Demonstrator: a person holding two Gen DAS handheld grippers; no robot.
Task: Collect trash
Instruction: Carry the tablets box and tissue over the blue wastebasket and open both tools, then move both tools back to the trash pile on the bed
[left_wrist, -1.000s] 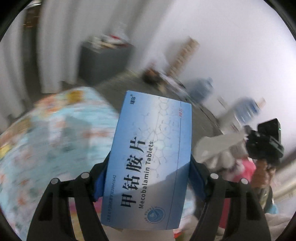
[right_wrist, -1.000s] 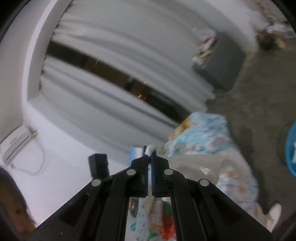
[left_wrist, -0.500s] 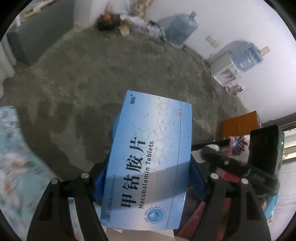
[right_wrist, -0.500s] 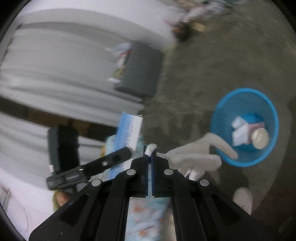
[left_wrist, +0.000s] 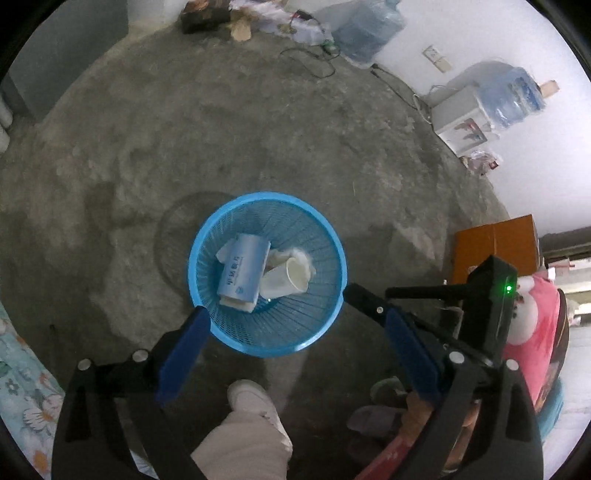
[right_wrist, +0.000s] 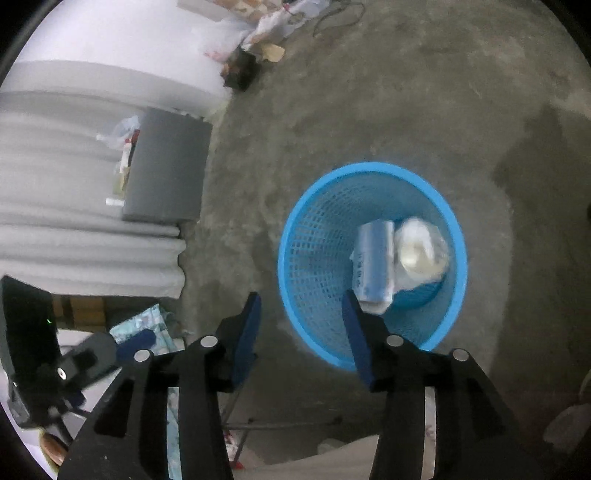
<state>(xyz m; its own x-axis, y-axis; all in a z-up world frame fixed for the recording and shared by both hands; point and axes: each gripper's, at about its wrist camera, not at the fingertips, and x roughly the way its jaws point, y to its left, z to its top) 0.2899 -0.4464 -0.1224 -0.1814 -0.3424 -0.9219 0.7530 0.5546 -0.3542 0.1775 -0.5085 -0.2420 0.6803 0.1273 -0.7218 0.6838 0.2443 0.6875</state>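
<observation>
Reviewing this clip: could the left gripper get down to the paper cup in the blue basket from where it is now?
Probably yes. The left gripper has just opened, empty, over the basket mouth. The paper cup lies on its side on top, beside the tablet box, with nothing covering it.

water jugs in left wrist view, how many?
2. One blue water jug lies on the floor by the far wall; another sits on the white dispenser. More may be hidden.
</observation>
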